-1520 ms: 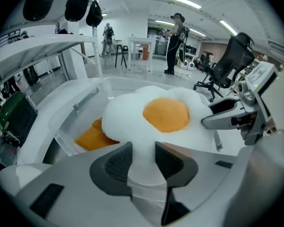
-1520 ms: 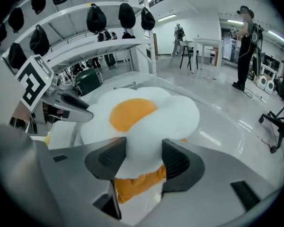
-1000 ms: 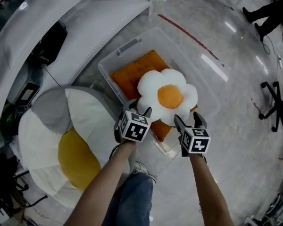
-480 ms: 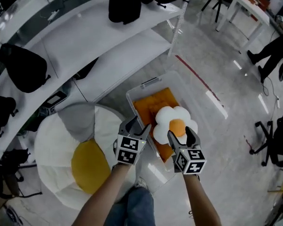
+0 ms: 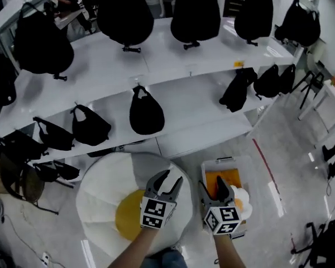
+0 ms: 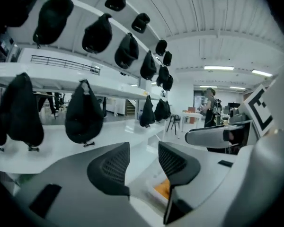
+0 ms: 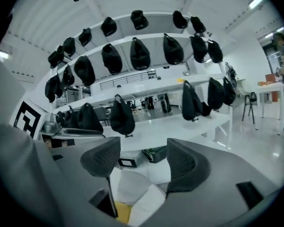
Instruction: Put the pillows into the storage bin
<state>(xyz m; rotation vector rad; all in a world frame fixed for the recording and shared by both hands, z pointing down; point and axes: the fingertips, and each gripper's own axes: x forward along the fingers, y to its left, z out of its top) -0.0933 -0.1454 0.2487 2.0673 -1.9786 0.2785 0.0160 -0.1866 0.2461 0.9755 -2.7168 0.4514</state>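
Left tongs (image 5: pixel 168 178), right tongs (image 5: pixel 214 186): jaws apart, just been closing, nothing between. Storage bin (image 5: pixel 223 162) on floor beyond right tongs, long axis running away from them. Orange pillow (image 5: pixel 234 178), flower pillow (image 5: pixel 245 195) flat inside.

White shelves (image 5: pixel 201 88), black bags (image 5: pixel 146 113). Round pillow (image 5: pixel 100 200): white, yellow centre. Storage bin (image 5: pixel 223 162): clear, containing an orange pillow (image 5: pixel 226 180) and a white-petalled flower pillow (image 5: pixel 245 197). Left gripper (image 5: pixel 170 177), right gripper (image 5: pixel 212 183): grey, with black-and-white square markers.
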